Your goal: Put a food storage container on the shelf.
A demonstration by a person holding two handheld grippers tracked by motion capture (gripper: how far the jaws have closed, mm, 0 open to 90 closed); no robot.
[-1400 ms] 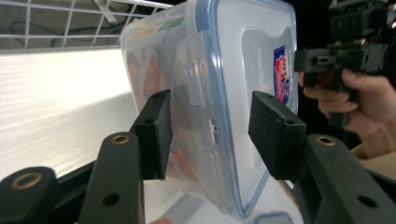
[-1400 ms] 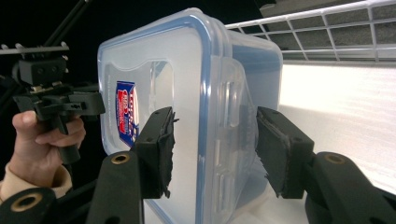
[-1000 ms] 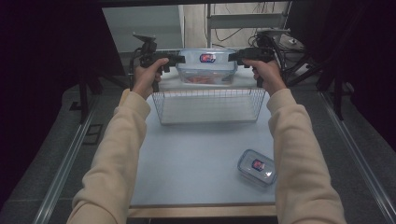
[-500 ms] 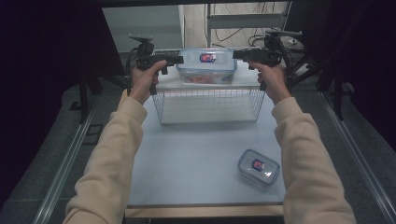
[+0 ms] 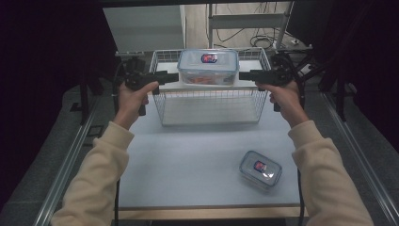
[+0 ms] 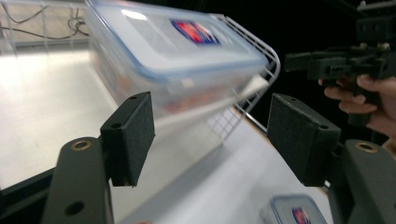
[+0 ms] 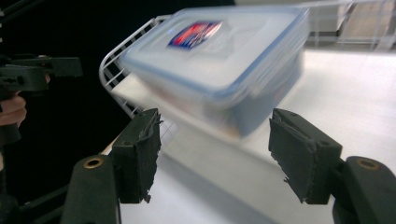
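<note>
Large container (image 5: 207, 66) in basket (image 5: 160, 101)

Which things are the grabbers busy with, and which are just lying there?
In the job:
- big box, on the basket
- wire basket
- left gripper, jaws open, off the box
- right gripper, jaws open, off the box

Lying about:
- small box, near the table edge
- cables on the floor behind

- We hold the left black two-jaw hand-held gripper (image 5: 175, 76) level, pointing inward; its jaws have just been opening, nothing between them.
- Our right black hand-held gripper (image 5: 243, 75) mirrors it, jaws apart.
- Both cream-sleeved forearms (image 5: 101, 169) reach forward.
</note>
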